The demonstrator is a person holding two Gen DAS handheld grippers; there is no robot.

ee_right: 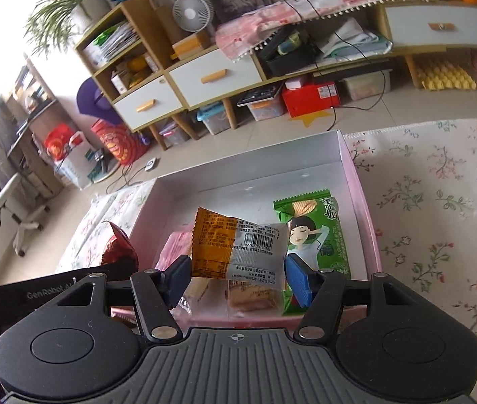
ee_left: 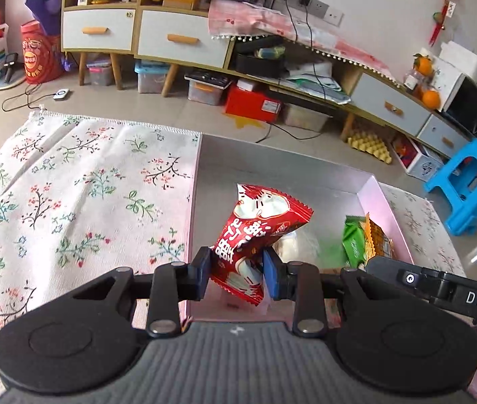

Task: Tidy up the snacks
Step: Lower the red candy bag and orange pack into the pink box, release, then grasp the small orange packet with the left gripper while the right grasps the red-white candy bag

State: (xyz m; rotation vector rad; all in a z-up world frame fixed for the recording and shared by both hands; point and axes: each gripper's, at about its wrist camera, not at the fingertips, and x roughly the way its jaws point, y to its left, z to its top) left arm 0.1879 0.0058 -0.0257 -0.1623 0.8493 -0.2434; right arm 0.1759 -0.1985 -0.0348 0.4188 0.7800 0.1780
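My left gripper [ee_left: 236,274] is shut on a red snack packet [ee_left: 258,232] and holds it above the near left part of a pink box [ee_left: 378,202]. My right gripper [ee_right: 236,277] is shut on an orange and silver snack packet [ee_right: 238,247] and holds it over the same pink box [ee_right: 359,195]. A green snack packet [ee_right: 319,232] lies in the box at the right; it also shows in the left wrist view [ee_left: 354,240]. A pink packet [ee_right: 176,245] and a biscuit packet [ee_right: 255,298] lie under the held one. The red packet [ee_right: 118,247] shows at the left.
The box sits on a floral cloth [ee_left: 70,185] that covers the table [ee_right: 440,202]. Beyond the table are a low cabinet with drawers [ee_left: 181,38], a blue stool [ee_left: 470,181], storage bins and cables on the floor. The right gripper's body [ee_left: 440,286] is beside my left one.
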